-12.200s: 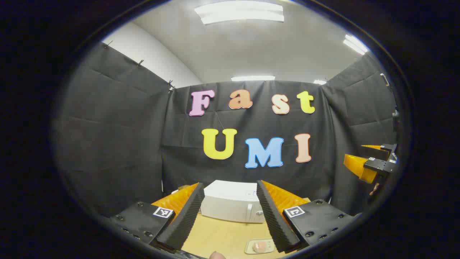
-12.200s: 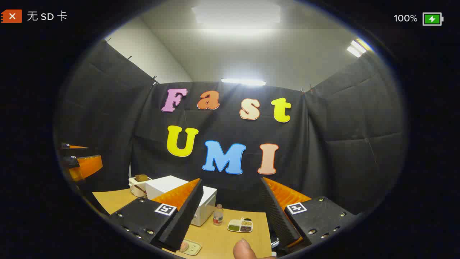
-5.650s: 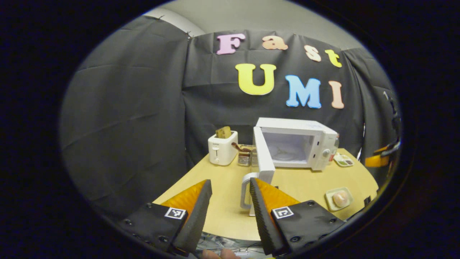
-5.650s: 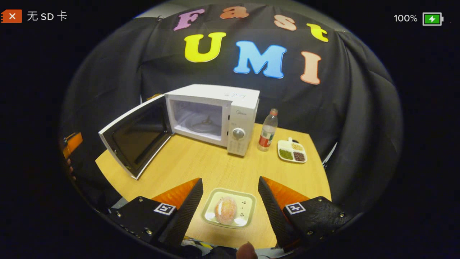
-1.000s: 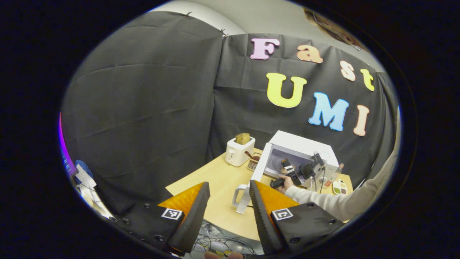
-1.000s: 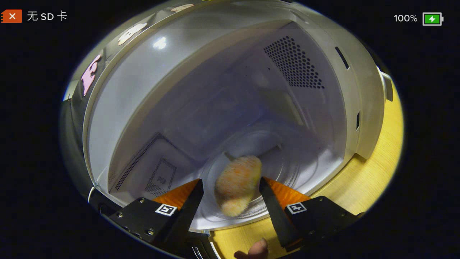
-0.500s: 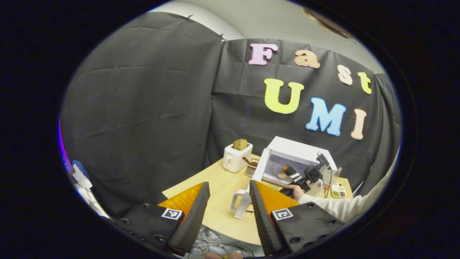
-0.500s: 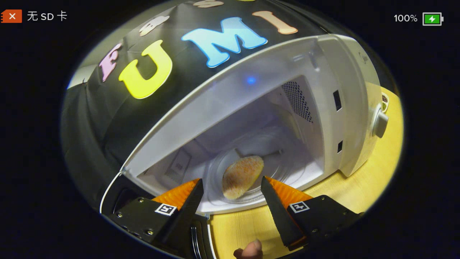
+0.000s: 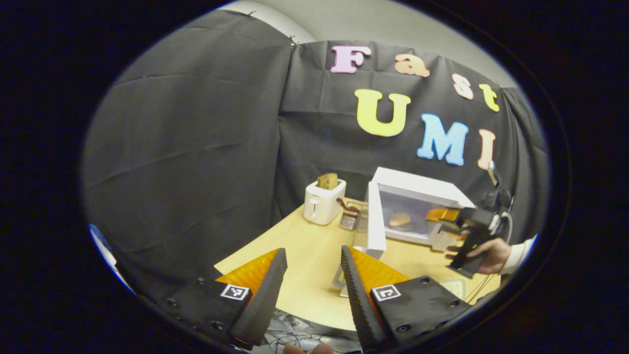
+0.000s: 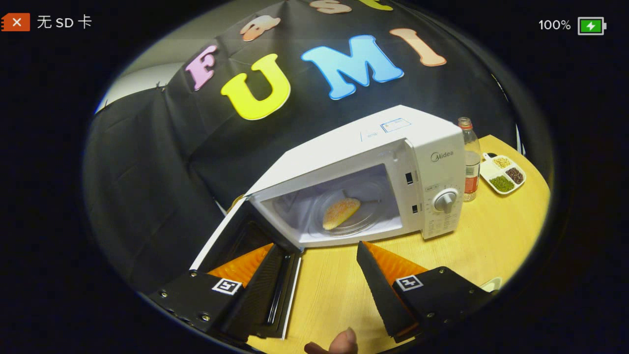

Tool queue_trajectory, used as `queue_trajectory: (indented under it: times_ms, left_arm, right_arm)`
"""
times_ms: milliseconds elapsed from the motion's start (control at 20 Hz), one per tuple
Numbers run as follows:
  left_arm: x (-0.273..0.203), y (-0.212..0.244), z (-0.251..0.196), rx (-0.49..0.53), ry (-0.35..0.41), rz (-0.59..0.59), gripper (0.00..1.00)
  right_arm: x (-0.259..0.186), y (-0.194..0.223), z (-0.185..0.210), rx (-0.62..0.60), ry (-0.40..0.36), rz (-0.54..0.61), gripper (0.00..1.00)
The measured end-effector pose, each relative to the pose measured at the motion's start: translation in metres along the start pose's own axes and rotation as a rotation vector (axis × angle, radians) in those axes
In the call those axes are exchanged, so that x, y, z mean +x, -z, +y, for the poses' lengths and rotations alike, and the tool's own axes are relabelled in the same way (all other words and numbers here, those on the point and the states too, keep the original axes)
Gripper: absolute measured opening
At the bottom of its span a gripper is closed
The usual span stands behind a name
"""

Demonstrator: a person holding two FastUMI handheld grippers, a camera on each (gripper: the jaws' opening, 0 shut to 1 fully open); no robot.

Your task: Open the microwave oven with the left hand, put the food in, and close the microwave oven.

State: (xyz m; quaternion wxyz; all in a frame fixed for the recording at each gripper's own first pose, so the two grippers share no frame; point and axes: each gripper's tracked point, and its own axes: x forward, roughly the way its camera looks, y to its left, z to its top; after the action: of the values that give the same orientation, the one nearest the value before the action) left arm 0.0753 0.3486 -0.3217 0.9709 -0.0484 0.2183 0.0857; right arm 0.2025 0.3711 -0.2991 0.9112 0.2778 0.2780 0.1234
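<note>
The microwave oven (image 10: 383, 162) is seen with its door (image 10: 245, 255) swung wide, and the food (image 10: 340, 211) is found lying on the glass plate inside it. The right gripper (image 10: 319, 285) is held spread and empty just before the oven's opening. The left gripper (image 9: 309, 290) is held spread near the door's handle (image 9: 339, 280), nothing gripped.

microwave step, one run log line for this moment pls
food: on turntable inside microwave | door: open | right gripper: open, outside cavity | left gripper: open, near door handle | next: close door
</note>
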Motion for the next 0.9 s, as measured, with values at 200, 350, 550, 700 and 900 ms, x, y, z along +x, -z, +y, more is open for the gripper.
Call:
queue_trajectory:
  times_ms: [200,350,550,700,900]
  left_arm:
    - [0.057,0.025,0.002,0.031,0.087,0.043,0.82]
    - [0.092,0.039,-0.002,0.046,0.153,0.055,0.71]
    - [0.129,0.064,-0.008,0.064,0.211,0.101,0.76]
    - [0.136,0.069,-0.018,0.071,0.233,0.119,0.77]
    - [0.134,0.071,-0.043,0.079,0.272,0.119,0.71]
  right_arm:
    - [-0.076,0.008,0.009,-0.114,-0.007,-0.009,0.98]
    - [-0.120,0.010,0.007,-0.154,0.034,-0.037,0.98]
    - [-0.170,0.011,0.001,-0.172,0.089,-0.036,0.98]
    - [-0.195,0.004,-0.009,-0.220,0.133,-0.056,0.98]
    - [-0.212,-0.002,-0.017,-0.225,0.148,-0.061,0.98]
